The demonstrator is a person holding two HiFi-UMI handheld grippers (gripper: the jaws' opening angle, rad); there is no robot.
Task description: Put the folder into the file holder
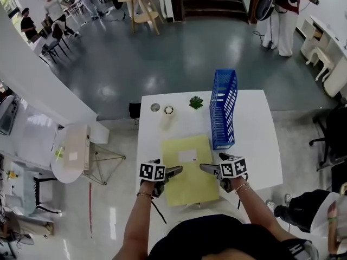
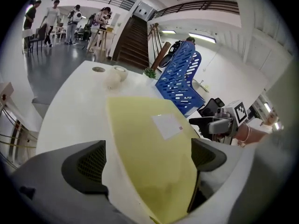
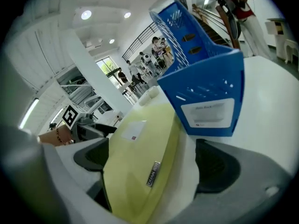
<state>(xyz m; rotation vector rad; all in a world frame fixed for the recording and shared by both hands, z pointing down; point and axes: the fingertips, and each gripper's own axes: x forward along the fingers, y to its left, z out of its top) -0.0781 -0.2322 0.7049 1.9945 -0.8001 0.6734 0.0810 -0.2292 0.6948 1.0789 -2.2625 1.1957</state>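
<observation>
2 grippers open, nothing gripped: the folder lies flat and the file holder waits.

My left gripper [image 1: 173, 171] and right gripper [image 1: 208, 168] sit at the near end of the yellow folder [image 1: 187, 167], 1 on each side. Both have their jaws spread wide, with folder between them but not pinched. The folder lies flat on the white table [image 1: 255, 145], just beside the upright blue file holder [image 1: 223, 110] and not in it. Here's the risk as I see it: flat on a smooth top, the folder may slide off instead of letting a jaw under. If I catch only the cover it could flap open, and the tall, narrow holder could tip if a folder corner hits its rim.
</observation>
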